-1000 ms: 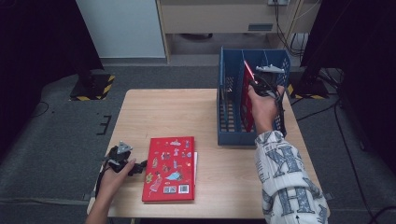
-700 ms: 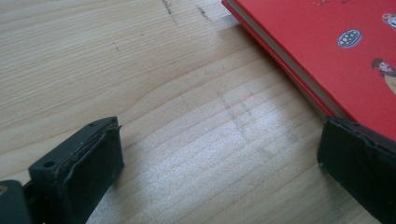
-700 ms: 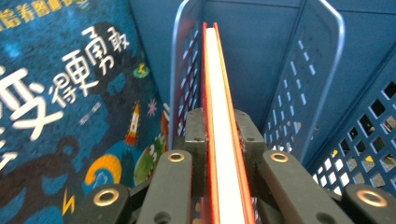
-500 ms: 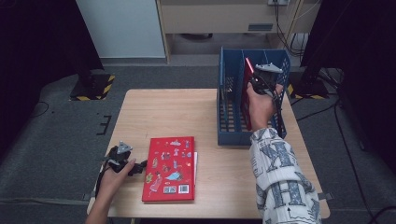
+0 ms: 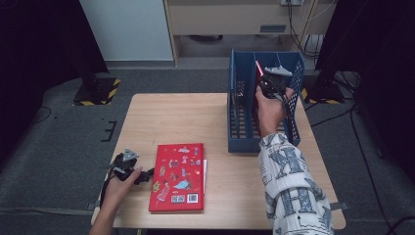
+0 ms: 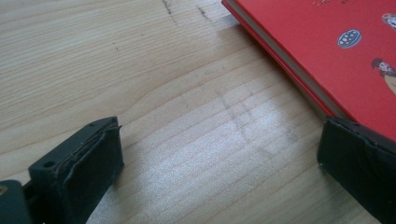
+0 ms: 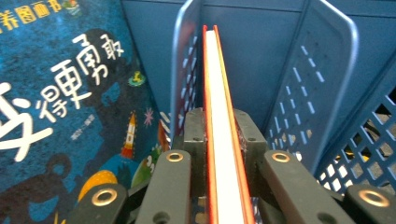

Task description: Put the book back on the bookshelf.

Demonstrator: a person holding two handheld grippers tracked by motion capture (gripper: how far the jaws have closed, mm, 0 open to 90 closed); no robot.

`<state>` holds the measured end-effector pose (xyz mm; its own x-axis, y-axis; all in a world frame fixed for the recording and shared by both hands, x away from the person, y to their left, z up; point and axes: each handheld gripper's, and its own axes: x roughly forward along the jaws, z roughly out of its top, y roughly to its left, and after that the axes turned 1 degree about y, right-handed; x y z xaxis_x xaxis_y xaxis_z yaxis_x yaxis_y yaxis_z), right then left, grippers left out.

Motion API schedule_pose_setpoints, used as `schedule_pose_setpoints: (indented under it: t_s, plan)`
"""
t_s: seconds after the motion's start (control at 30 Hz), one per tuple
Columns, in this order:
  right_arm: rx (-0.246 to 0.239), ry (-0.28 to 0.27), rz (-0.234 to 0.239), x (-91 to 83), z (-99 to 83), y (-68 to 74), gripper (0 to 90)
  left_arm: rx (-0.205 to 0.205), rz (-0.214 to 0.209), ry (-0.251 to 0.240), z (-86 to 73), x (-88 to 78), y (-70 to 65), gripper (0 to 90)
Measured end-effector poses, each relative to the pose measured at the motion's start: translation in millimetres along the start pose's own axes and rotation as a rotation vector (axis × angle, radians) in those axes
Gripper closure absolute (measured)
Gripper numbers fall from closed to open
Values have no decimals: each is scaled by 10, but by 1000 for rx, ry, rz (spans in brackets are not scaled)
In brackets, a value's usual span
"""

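Your right gripper [image 7: 223,140] is clamping a thin red-covered book [image 7: 219,116] edge-up, jaws pressing both covers, inside the blue slotted rack [image 5: 244,142] at the table's [image 5: 161,117] far right. The book is sitting btwn two blue dividers; a dark-blue picture book [image 7: 70,107] w/ white characters is standing in the next compartment over. Your left gripper [image 6: 219,186] is resting low on the wood near the front left corner, jaws spread wide apart, one just beside the edge of the flat red book [image 5: 178,176].
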<state>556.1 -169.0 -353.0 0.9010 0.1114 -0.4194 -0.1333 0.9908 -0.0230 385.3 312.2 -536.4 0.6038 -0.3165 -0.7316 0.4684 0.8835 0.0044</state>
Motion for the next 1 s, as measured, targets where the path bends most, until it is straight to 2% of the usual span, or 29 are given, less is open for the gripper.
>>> schedule_pose_setpoints:
  t_s: [0.1, 0.2, 0.33, 0.5, 0.6, 0.8, 1.0]
  plan:
    - [-20, 4, 0, -6, -3, 47, 772, 1, 0, 1, 0, 0, 1, 0]
    - [-27, 4, 21, -20, -8, 79, 737, 1, 0, 0, 0, 0, 0, 0]
    - [-5, -17, 63, -56, -15, 67, 675, 1, 0, 0, 0, 0, 0, 0]
    - [5, -25, 110, -146, -36, 46, 644, 1, 0, 0, 0, 0, 0, 0]
    - [10, -27, 124, -186, -49, 42, 638, 1, 0, 0, 0, 0, 0, 0]
    - [-12, -30, 147, -239, -41, 59, 620, 0, 0, 0, 2, 2, 1, 0]
    - [4, -25, 183, -272, -61, 47, 515, 0, 0, 0, 2, 2, 1, 0]
